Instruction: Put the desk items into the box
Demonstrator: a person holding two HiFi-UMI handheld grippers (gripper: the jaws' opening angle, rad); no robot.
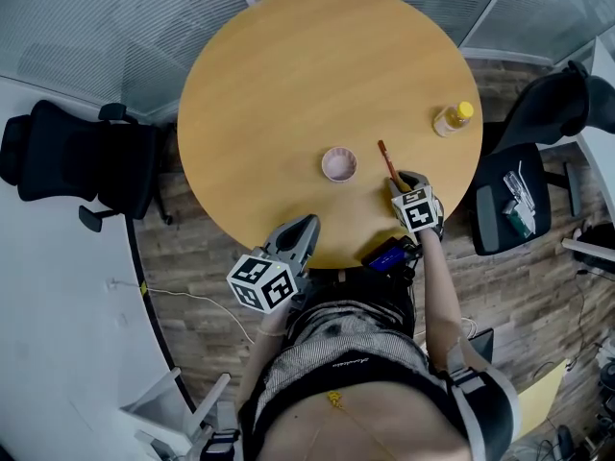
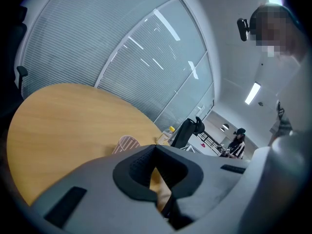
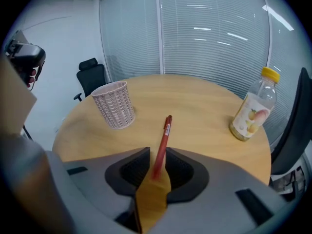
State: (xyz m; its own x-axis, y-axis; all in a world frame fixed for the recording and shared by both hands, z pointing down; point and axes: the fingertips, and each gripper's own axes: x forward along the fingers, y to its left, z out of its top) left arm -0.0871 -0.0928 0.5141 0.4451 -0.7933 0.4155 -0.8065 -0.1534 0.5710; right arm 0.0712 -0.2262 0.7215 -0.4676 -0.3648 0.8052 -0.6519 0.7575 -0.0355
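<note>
Sitting at the counter's [image 1: 288,84] near edge, the right tool [image 1: 400,182] stands spread around the red pen [image 1: 389,164], the left tool [image 1: 300,229] pressed together, open wood beyond.

Round wooden table [image 1: 288,75], pale grain, stands on a floor of grey-brown planks [image 1: 207,257]. Behind it are glass partition walls [image 1: 86,36] with horizontal blinds drawn and white frames between the panes. A black office chair [image 1: 77,157] sits at the table's left and a second black chair [image 1: 495,224] at its right (small things on the seat, too small to tell). White curved desk [image 1: 67,334] at lower left, with a thin pale cable [image 1: 187,298] on the floor beside it. Strip light [image 2: 253,92] lit in the white ceiling.
</note>
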